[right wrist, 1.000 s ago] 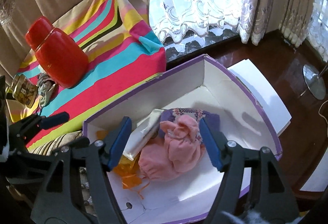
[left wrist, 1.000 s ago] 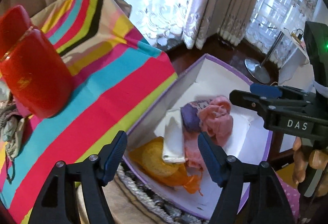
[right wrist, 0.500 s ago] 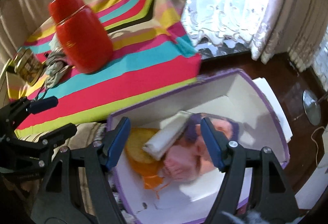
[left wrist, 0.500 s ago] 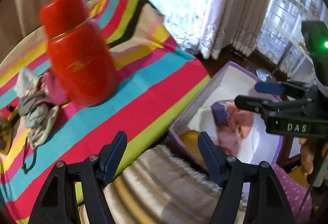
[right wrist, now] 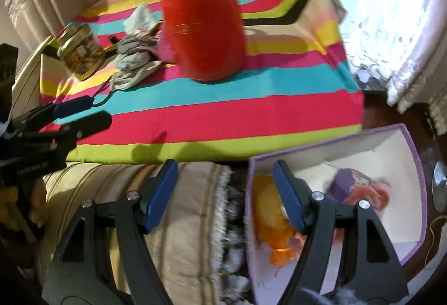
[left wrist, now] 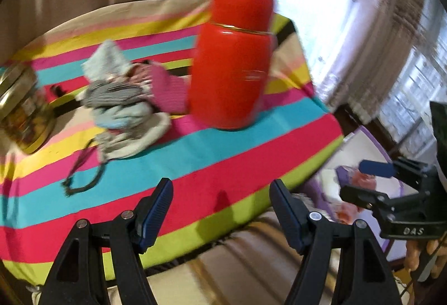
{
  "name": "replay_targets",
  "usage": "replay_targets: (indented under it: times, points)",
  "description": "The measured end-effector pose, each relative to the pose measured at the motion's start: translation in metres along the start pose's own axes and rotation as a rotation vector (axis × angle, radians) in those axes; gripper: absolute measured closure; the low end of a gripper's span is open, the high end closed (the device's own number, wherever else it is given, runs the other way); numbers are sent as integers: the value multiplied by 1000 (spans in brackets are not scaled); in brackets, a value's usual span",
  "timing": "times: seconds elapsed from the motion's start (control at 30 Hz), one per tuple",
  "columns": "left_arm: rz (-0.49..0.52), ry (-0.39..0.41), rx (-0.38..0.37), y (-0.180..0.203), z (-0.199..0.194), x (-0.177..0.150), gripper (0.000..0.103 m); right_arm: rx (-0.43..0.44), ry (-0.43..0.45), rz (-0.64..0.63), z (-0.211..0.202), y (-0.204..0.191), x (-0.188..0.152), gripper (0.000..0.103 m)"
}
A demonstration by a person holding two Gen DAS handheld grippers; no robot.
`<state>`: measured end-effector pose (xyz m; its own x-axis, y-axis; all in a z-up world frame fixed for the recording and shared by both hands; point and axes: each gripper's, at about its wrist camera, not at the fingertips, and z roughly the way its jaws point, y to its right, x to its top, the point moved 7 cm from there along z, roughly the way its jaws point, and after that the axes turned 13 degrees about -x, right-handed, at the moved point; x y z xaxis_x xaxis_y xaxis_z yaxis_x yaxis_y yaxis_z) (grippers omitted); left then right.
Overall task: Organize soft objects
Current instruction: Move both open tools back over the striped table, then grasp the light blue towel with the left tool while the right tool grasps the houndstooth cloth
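A heap of soft cloth items, grey, pale blue, cream and pink, lies on the striped tablecloth left of a tall red canister. My left gripper hangs open and empty over the cloth's near edge, well short of the heap. My right gripper is open and empty over the table's fringed edge and the white, purple-rimmed box. Inside the box lie an orange item, a purple one and a pink one.
A gold-lidded glass jar stands at the table's left end. A dark cord trails from the heap toward me. Curtains and a bright window stand behind the table, and dark wooden floor lies to the right of the box.
Both grippers have swung left, away from the box and toward the table. The red canister and cloth heap have come toward the middle of both views. Neither gripper's jaws have changed.
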<state>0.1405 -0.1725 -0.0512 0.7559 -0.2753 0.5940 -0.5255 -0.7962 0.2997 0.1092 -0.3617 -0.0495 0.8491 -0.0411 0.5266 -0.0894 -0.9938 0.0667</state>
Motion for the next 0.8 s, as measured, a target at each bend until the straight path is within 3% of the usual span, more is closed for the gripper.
replay_targets:
  times: [0.33,0.8]
  points:
    - [-98,47,67,-58,-24,4,31,61,30,-105,1,-68,23,29]
    - [-164,69,106,-104,-44,7,31,128,79,-221,-2,-141,47,30]
